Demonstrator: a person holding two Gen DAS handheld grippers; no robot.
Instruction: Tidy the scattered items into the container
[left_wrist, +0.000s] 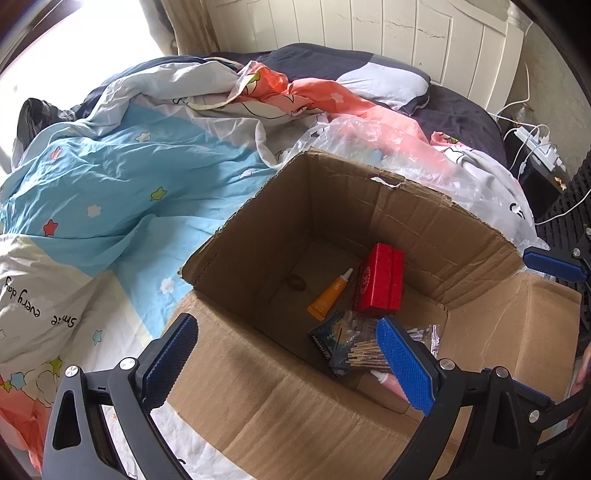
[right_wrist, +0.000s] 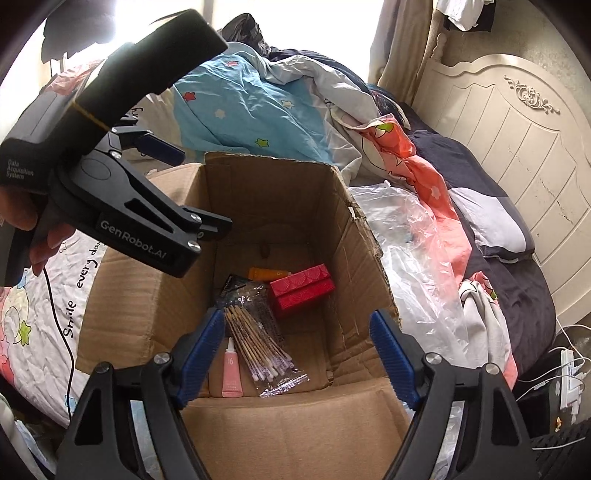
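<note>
The open brown cardboard box sits on a messy bed; above the box, left claw and right claw gape wide, empty.

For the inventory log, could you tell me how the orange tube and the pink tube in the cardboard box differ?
The orange tube lies toward the middle of the box floor beside the red box; the pink tube lies near the front wall beside the cotton swab packet. The orange one is fully visible in the left wrist view, the pink one mostly hidden there. Both have white caps.
</note>
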